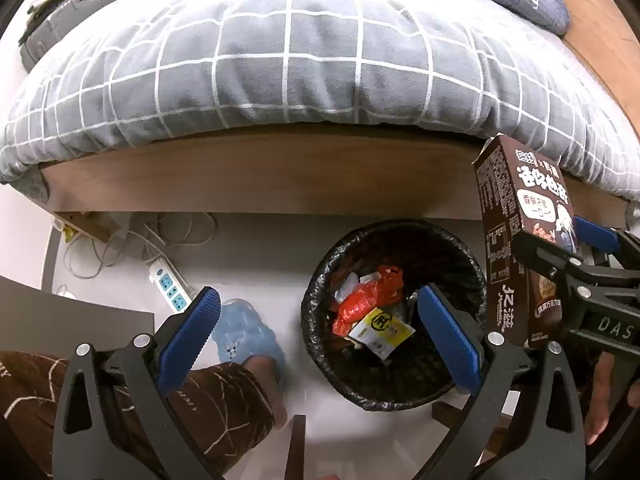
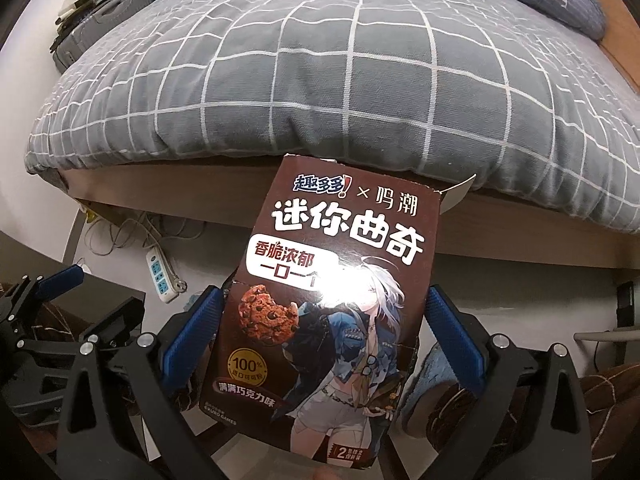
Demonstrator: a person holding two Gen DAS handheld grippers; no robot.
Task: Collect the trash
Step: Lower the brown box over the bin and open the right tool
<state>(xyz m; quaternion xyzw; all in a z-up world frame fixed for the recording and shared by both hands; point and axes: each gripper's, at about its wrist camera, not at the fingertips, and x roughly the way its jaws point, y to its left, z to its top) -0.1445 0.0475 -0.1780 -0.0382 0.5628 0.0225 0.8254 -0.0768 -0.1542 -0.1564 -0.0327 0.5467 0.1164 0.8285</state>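
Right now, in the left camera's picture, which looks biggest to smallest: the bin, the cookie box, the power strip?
1. Bin
2. Cookie box, though it is nearer the camera, so its true size is unsure
3. Power strip

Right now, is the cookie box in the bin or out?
Out: the right gripper holds the cookie box up beside the bin.

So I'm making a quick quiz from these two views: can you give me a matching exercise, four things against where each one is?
Things:
1. cookie box
2. yellow packet
3. power strip
4. checked quilt

Places:
a. on the floor under the bed's edge
b. spread on the bed
c. between the right gripper's pads
d. inside the black-lined trash bin

Pairs: 1-c, 2-d, 3-a, 4-b
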